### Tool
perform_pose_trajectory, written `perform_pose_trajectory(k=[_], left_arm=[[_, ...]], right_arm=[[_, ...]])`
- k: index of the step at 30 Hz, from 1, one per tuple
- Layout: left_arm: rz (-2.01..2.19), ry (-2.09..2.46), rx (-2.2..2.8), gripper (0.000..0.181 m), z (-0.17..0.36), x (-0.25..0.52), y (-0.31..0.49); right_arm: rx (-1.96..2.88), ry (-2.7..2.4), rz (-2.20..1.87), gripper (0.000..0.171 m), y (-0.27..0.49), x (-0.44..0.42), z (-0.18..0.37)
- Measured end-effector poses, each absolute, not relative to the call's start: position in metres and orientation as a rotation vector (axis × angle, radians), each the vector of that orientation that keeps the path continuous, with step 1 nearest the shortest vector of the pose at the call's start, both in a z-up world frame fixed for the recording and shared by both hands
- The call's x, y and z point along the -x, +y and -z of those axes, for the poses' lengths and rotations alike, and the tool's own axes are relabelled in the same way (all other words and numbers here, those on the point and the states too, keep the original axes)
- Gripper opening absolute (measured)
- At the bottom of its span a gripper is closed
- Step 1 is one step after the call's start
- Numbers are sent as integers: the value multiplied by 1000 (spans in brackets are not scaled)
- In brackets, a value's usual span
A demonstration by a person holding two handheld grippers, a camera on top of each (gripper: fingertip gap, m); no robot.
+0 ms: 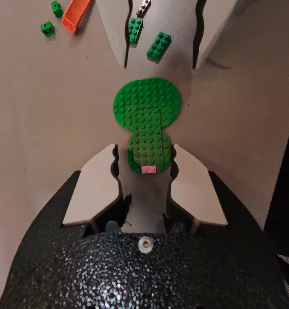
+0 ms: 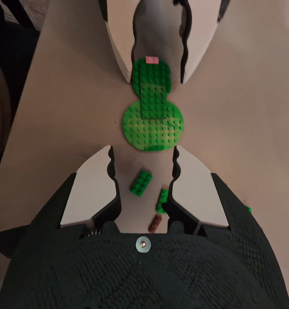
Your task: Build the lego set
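The green lego base [image 1: 147, 123], a large round plate joined to a smaller rounded one by a long strip on top, lay flat on the pale table [image 1: 56, 100] between the two grippers, which faced each other. The left gripper [image 1: 145, 147] stood with its fingers spread wide at either side of the smaller end, where a little pink piece [image 1: 148, 169] sat, gripping nothing. The right gripper [image 2: 143, 147] was likewise wide and empty, just short of the round end, with a green brick [image 2: 141, 183], a green wedge plate [image 2: 163, 200] and a brown piece [image 2: 154, 225] lying loose between its fingers. Off to the side lay an orange curved part [image 1: 75, 15] and two small green blocks [image 1: 47, 28].
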State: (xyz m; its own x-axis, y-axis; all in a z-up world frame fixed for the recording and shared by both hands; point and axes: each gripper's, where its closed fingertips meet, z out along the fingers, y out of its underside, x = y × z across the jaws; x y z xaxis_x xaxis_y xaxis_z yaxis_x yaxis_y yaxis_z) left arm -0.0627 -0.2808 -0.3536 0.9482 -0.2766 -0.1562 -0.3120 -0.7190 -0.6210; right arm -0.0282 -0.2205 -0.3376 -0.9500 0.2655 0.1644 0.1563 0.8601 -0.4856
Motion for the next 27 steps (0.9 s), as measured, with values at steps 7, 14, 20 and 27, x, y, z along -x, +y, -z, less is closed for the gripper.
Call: perform_pose_trajectory(k=[7,14,20,27], left_arm=[[-84,443,2398,58,349,59,-279],[-73,243,2371,74,336,68,-297],[-104,-25,2263,84,327,87,-307],[453,-519,1767,94,291,82,-295]], right_arm=[[277,-2824,-786,51,-262,45,343],[271,-2956,-616,39,-275,58,356],[204,-2936,-572,32,-271,64,351],[80,-2592,-637,31,-261,73,313]])
